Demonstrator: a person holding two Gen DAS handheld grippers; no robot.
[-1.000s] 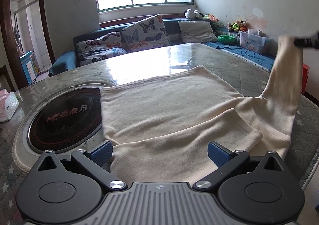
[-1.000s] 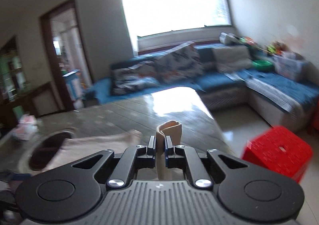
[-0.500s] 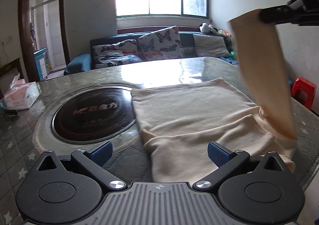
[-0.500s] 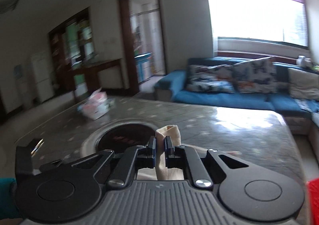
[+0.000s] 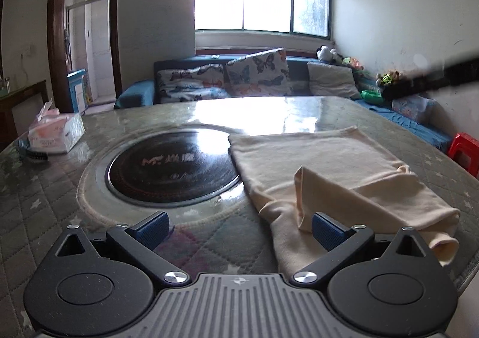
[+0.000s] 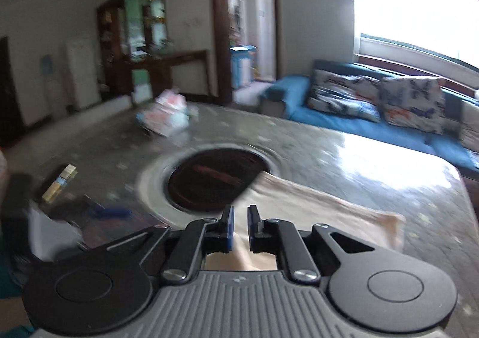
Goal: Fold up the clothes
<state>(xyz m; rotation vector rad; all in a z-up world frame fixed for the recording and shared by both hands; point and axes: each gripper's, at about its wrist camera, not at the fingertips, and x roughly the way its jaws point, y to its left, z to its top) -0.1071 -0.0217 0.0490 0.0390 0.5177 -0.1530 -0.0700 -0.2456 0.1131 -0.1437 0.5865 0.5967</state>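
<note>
Behind right gripper (image 6: 240,214), cream garment (image 6: 302,206) partly hidden.

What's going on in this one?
A person with a gripper in each hand is folding a cream top on the table. One sleeve lies folded across it. The right gripper hangs above it, jaws barely apart and empty; the left gripper sits at the near edge, jaws wide open, holding nothing.
</note>
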